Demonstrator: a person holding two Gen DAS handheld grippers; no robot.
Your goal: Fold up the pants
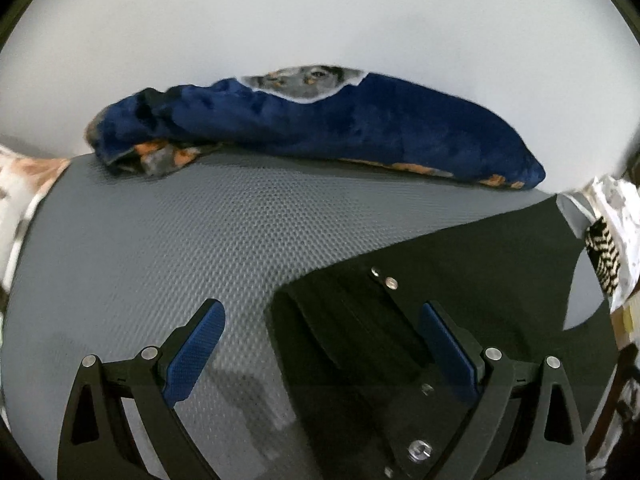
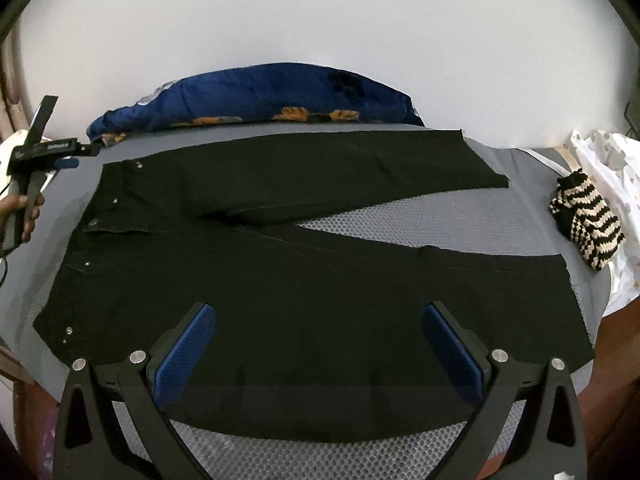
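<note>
1. Blue-padded jaws of the right gripper (image 2: 319,350) are standing wide apart, gripping nothing, hovering over the near leg of the black pants (image 2: 280,280).
2. Pants are lying flat and spread on the grey textured tabletop (image 2: 460,208), waistband toward the left with small metal rivets showing, both legs running to the right and splitting into a V with bare mat between them.
3. Left gripper (image 1: 322,350) jaws are also standing wide open and empty; one blue pad is sitting over the bare tabletop (image 1: 160,240), the other over the waistband corner of the pants (image 1: 460,248).
4. From the right wrist view, the left gripper (image 2: 66,164) is showing at the far left edge beside the waistband, held by the left hand (image 2: 28,212); its jaws are too small there to judge.
5. Blue blanket (image 2: 260,92) with orange patches is lying bunched along the far edge of the tabletop, just behind the far leg; also visible in the left wrist view (image 1: 320,128).
6. Striped black-and-cream knit item (image 2: 588,220) is sitting at the right edge, near the leg hems but apart from them, beside a white patterned cloth (image 2: 612,168).
7. Plain white wall (image 2: 320,20) is filling the background.
</note>
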